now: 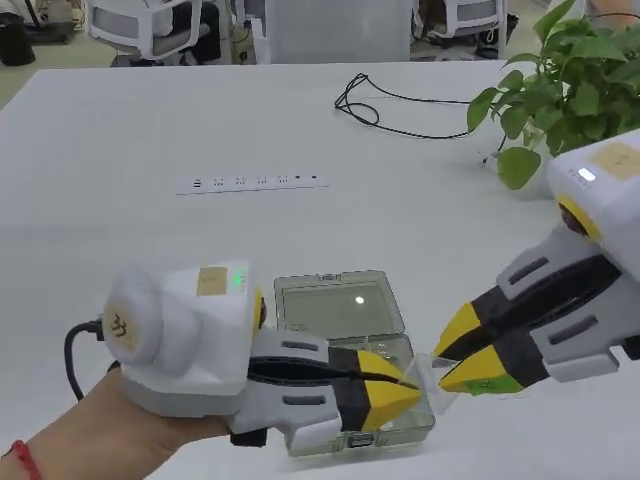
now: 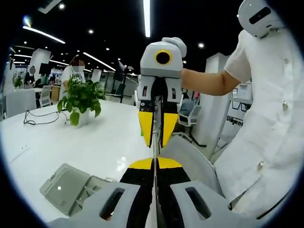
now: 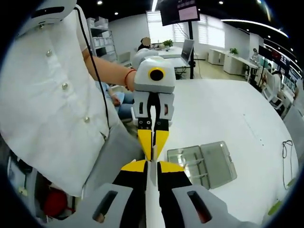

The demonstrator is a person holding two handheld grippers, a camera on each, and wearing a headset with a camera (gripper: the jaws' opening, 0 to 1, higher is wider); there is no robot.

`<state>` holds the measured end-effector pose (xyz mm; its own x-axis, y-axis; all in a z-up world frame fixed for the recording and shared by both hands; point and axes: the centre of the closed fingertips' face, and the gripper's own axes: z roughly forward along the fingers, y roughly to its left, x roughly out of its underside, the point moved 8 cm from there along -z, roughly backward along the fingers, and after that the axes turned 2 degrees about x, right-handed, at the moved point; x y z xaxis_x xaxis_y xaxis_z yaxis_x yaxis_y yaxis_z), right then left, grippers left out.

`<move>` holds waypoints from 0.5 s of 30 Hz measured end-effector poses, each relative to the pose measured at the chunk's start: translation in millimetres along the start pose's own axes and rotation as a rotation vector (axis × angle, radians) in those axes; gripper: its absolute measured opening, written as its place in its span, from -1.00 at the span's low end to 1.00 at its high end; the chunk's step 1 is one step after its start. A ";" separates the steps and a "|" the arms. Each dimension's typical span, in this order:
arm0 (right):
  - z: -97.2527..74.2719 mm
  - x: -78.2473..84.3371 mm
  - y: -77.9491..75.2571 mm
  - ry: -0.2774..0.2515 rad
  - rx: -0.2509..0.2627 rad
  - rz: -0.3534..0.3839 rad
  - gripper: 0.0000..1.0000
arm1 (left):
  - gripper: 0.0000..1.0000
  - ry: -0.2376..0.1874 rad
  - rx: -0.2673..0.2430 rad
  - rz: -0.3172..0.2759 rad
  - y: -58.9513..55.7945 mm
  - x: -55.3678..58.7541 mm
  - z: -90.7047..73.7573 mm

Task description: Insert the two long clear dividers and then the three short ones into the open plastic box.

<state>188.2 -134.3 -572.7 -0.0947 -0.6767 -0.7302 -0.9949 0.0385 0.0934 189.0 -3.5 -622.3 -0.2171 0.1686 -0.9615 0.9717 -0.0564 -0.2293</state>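
Divider (image 1: 428,376), clear, hangs btwn the two tongs, tip to tip: left gripper (image 1: 410,388) & right gripper (image 1: 441,368) each clamped tight on it. Open plastic box (image 1: 335,305) lies just below both.

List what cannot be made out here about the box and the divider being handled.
1. Head view: the left gripper covers the near part of the open plastic box, so seated dividers cannot be told.
2. Head view: the clear divider, pinched between it and the right gripper, is see-through; long or short is unclear.
3. Left gripper view: the divider is edge-on, a thin line.
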 end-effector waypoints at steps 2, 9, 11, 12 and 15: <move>0.9 -0.4 -0.5 0.003 -0.006 -0.006 -0.85 | -1.00 -0.003 0.005 0.008 -0.5 -1.2 0.1; 4.0 -3.4 0.8 -0.003 -0.023 -0.007 -0.94 | -1.00 0.002 0.008 0.013 -0.2 -0.5 -0.7; 5.3 -4.0 1.3 -0.002 -0.024 -0.011 -0.94 | -1.00 0.005 0.005 0.014 0.1 0.0 -1.2; 6.0 -4.2 1.7 -0.003 -0.027 -0.011 -0.94 | -1.00 0.009 0.004 0.018 0.0 0.2 -1.6; 7.4 -4.8 2.0 -0.006 -0.028 -0.013 -0.95 | -1.00 0.013 -0.003 0.022 0.5 0.5 -2.8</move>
<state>186.4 -125.5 -574.1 -0.0821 -0.6722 -0.7358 -0.9947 0.0091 0.1027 189.7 -0.8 -622.4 -0.1947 0.1802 -0.9642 0.9764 -0.0576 -0.2080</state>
